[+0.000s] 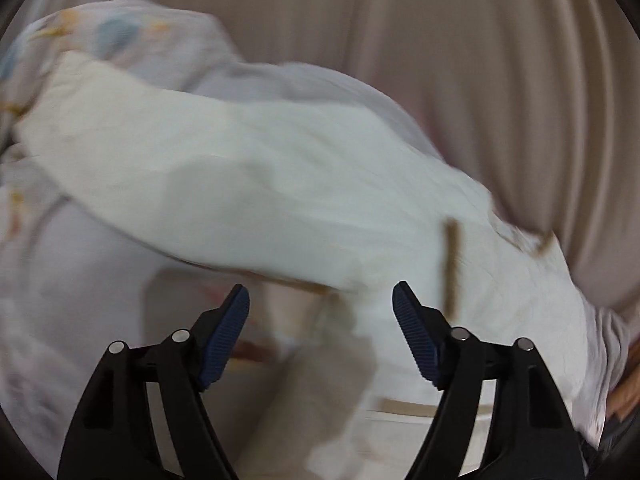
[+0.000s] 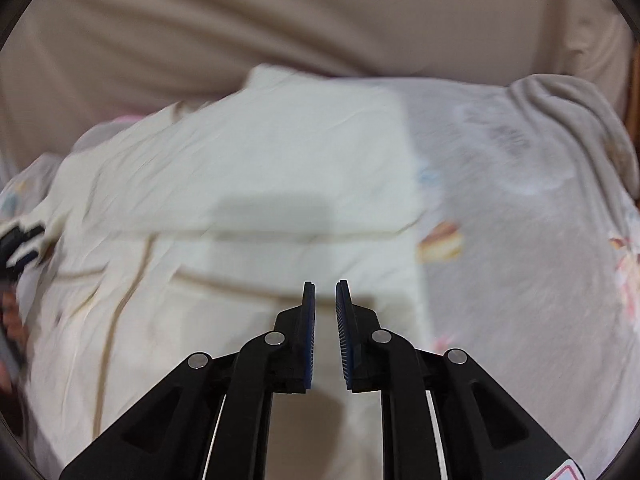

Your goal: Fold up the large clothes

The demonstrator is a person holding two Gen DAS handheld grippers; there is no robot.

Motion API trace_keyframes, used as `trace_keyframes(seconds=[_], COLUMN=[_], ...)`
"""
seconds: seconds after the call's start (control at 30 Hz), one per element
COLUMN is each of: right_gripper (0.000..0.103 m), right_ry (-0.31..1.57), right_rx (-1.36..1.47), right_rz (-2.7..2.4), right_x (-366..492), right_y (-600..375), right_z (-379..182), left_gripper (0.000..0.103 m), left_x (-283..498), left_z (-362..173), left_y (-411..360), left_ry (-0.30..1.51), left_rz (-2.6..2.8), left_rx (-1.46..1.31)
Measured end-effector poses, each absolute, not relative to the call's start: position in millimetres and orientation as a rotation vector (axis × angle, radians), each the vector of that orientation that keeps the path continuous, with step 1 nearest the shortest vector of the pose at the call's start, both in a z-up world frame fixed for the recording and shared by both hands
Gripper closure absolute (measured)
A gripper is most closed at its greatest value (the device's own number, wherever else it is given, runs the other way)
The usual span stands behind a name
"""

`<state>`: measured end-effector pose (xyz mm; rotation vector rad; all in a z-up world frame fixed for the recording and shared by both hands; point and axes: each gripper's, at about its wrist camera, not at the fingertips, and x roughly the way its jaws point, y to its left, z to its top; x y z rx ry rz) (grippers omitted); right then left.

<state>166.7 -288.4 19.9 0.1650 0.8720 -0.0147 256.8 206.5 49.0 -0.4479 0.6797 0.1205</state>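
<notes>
A cream-white garment with thin brown trim lines point(image 1: 280, 184) lies spread across a pale patterned bedsheet point(image 1: 52, 280). A folded part of it runs from upper left to lower right in the left wrist view. My left gripper point(image 1: 321, 294) is open and empty, just above the garment's near edge. In the right wrist view the same garment point(image 2: 248, 184) lies flat with a folded panel on top. My right gripper point(image 2: 325, 292) hovers over its lower middle, jaws almost closed with a narrow gap, holding nothing. Both views are blurred.
A beige curtain point(image 2: 320, 16) hangs behind the bed. A grey-beige blanket point(image 2: 568, 108) is bunched at the right. The sheet point(image 2: 520, 240) carries cake and pastel prints. The other gripper point(image 2: 20, 244) shows at the left edge. A wooden edge point(image 1: 628, 392) shows far right.
</notes>
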Motion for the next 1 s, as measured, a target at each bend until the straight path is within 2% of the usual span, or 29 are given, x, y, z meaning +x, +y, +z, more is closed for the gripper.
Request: trace_keyframes(seconds=[0.27, 0.5, 0.53, 0.6, 0.63, 0.67, 0.77, 0.87, 1.0], right_gripper=[0.083, 0.081, 0.081, 0.081, 0.08, 0.079, 0.077, 0.066, 0.064], right_ry=[0.808, 0.804, 0.804, 0.804, 0.803, 0.802, 0.801, 0.802, 0.801], right_rx=[0.033, 0.143, 0.149, 0.147, 0.143, 0.139, 0.137, 0.146, 0.13], right_rz=[-0.018, 0.02, 0.023, 0.022, 0.021, 0.021, 0.027, 0.051, 0.055], right_x=[139.8, 137.9, 138.2, 138.6, 138.6, 138.7, 138.6, 138.8, 138.8], right_y=[-238.6, -252.2, -253.1, -252.6, -252.2, -251.2, -250.6, -250.7, -247.4], right_z=[-5.6, -10.0, -10.3, -10.3, -10.5, -10.4, -10.6, -10.9, -10.5], left_gripper=[0.029, 0.033, 0.039, 0.062, 0.081, 0.092, 0.096, 0.097, 0.097], left_x=[255.0, 271.1, 273.3, 280.6, 284.3, 284.8, 282.6, 278.8, 274.4], left_z=[48.0, 31.4, 31.0, 32.6, 36.4, 42.3, 78.3, 127.0, 187.6], left_y=[365.0, 425.6, 425.8, 429.7, 431.8, 429.7, 403.6, 355.0, 255.9], left_ry=[0.673, 0.689, 0.686, 0.68, 0.678, 0.67, 0.596, 0.513, 0.429], left_rz=[0.491, 0.536, 0.541, 0.527, 0.515, 0.507, 0.455, 0.346, 0.139], left_rx=[-0.529, -0.616, -0.617, -0.612, -0.61, -0.604, -0.547, -0.458, -0.321])
